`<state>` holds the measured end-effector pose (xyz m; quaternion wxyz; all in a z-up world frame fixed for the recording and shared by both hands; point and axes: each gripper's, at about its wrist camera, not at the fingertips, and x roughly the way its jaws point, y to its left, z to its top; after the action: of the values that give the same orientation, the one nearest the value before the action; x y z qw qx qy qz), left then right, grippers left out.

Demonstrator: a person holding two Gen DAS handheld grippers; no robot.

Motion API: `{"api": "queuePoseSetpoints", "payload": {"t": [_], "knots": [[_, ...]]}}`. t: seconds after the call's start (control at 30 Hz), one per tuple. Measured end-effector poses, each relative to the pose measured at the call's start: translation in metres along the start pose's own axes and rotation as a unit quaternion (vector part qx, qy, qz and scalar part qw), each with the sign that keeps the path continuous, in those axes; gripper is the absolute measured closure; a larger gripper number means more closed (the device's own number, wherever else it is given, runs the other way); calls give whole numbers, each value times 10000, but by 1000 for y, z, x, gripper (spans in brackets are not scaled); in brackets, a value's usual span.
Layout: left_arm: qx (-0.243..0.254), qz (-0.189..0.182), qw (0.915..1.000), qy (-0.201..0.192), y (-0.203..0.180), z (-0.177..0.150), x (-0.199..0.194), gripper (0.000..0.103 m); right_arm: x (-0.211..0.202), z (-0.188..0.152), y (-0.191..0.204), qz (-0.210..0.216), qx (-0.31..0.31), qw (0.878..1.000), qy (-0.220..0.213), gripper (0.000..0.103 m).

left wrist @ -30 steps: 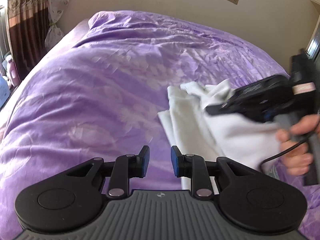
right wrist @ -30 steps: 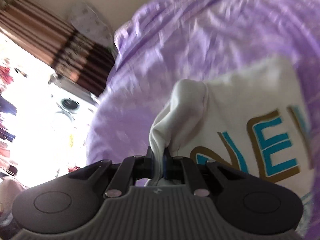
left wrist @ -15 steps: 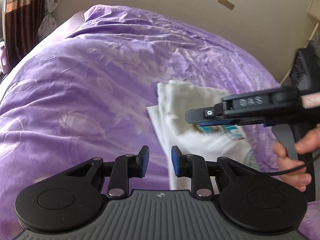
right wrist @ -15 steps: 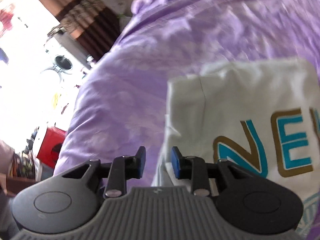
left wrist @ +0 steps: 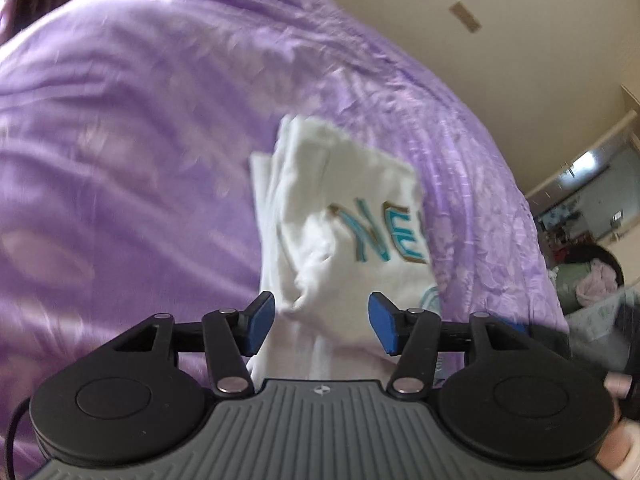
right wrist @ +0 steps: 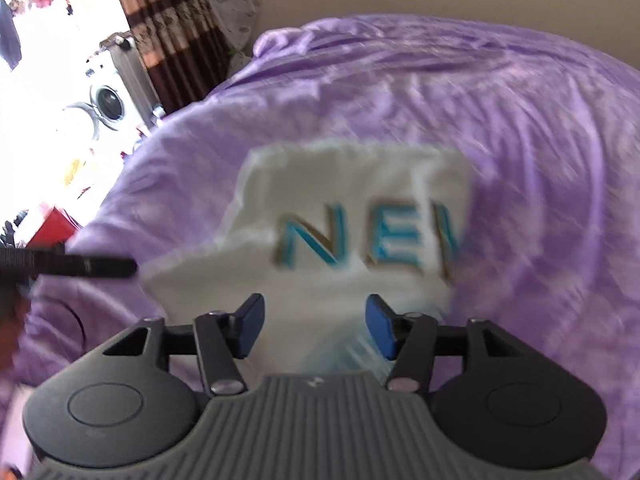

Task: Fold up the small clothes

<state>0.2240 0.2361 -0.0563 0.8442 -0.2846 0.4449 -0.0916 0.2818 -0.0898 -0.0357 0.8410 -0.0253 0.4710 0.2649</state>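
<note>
A white shirt (left wrist: 344,216) with teal and gold letters lies folded on the purple bedspread (left wrist: 120,160). My left gripper (left wrist: 322,326) hovers over its near edge. Its jaws are opening, and the cloth shows between the blue pads without being pressed. In the right wrist view the same shirt (right wrist: 352,200) lies flat with the letters facing me. My right gripper (right wrist: 315,326) is above the shirt's near part. These jaws are opening too, with nothing pinched. One of the left gripper's fingers (right wrist: 92,267) pokes in from the left, beside the shirt's corner.
The bedspread (right wrist: 520,120) stretches wide around the shirt. A striped curtain (right wrist: 172,32) and a washing machine (right wrist: 108,100) stand past the bed's left side. A red box (right wrist: 54,226) sits low there. A basket of laundry (left wrist: 592,280) is at the right.
My right gripper let go of the bunched shirt fold and drew back; the shirt now lies flat. Both pairs of jaws spread wider. My left gripper swung over the shirt.
</note>
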Motion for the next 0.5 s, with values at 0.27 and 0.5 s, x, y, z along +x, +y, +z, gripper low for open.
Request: {"api": "queuePoseSetpoints", "payload": {"t": [0.27,0.5], "knots": [[-466,-269,9985,46,12,-3,19,75,9,-75,-8,-584,-300,9977,175,36],[78,-556,9968,-567,-33,4,-11,94,35,-81,-5,-843,-301,9959,141,48]]}}
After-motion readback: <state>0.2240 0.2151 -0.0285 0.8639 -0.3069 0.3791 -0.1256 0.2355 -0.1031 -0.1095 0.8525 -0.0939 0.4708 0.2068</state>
